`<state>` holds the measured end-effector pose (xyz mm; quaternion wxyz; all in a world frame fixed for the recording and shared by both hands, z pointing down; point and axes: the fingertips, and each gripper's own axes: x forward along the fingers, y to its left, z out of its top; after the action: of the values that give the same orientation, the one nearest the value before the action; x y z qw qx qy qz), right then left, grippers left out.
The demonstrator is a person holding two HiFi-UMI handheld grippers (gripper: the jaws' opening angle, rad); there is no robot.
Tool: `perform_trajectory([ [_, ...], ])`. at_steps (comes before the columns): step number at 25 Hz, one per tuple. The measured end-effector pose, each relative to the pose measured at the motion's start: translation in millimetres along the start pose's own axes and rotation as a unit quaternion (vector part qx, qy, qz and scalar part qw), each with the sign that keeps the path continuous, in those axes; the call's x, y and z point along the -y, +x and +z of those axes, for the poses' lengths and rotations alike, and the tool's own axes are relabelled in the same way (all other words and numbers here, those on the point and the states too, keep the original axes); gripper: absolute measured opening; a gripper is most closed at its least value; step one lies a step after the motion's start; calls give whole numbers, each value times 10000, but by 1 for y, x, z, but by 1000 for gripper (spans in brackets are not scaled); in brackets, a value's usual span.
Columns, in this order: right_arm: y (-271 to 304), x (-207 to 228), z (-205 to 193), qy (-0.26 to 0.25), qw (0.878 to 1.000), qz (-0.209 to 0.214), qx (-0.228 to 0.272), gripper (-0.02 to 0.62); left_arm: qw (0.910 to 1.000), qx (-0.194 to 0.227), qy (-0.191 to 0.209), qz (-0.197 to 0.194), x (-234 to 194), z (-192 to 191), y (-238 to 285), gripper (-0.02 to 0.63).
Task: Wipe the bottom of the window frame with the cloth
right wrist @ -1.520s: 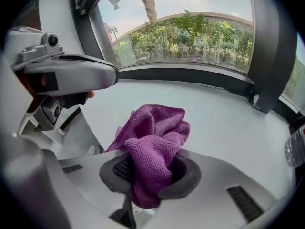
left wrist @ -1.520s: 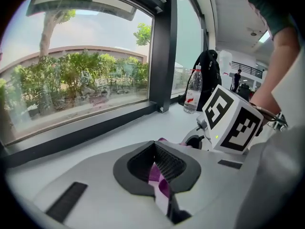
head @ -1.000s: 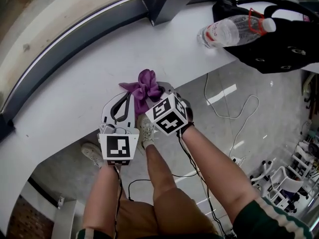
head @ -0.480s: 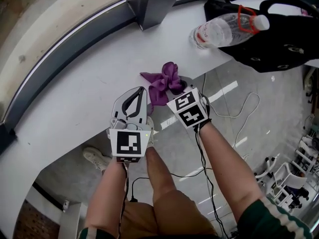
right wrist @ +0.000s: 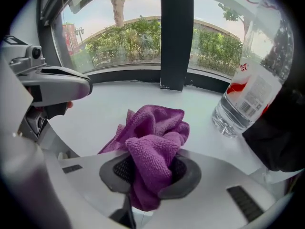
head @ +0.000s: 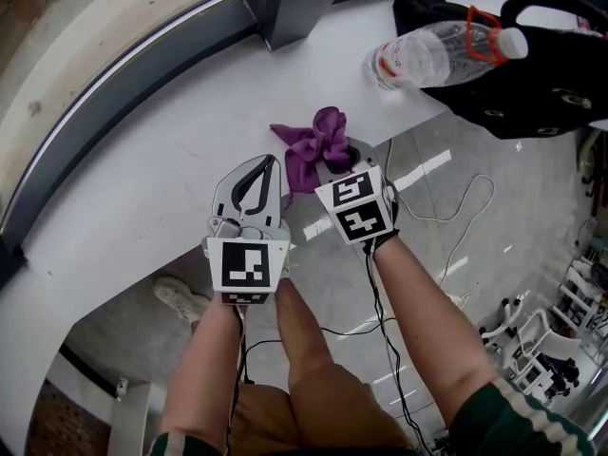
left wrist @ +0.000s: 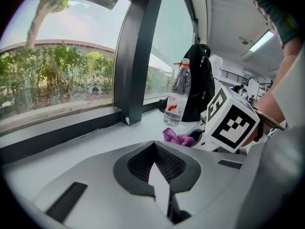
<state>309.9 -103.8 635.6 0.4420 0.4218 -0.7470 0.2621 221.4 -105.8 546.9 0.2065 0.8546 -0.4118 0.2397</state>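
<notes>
Cloth (right wrist: 155, 132), purple and bunched, was pinched in the right hand-held gripper (right wrist: 148, 175) at the table (right wrist: 95, 104) edge. The left hand-held gripper (left wrist: 155, 168) was just beside it, jaws pressed together, empty. Water bottle (right wrist: 250, 92) ahead-right; window frame (right wrist: 124, 73) beyond.

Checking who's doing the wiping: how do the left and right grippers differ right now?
The left gripper is shut on nothing; the right gripper is shut on the purple cloth. The left gripper sits nearer the person than the right gripper. Both are over the white sill.
</notes>
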Motion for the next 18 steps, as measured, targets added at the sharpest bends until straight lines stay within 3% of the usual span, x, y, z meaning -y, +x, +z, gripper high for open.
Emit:
perform_trajectory([
  [9, 29, 10, 53, 60, 9996, -33, 261, 109, 9997, 145, -63, 173, -24, 9, 1, 9],
  [18, 51, 17, 93, -368, 9991, -10, 191, 109, 9986, 149, -144, 480, -66, 22, 1, 9],
])
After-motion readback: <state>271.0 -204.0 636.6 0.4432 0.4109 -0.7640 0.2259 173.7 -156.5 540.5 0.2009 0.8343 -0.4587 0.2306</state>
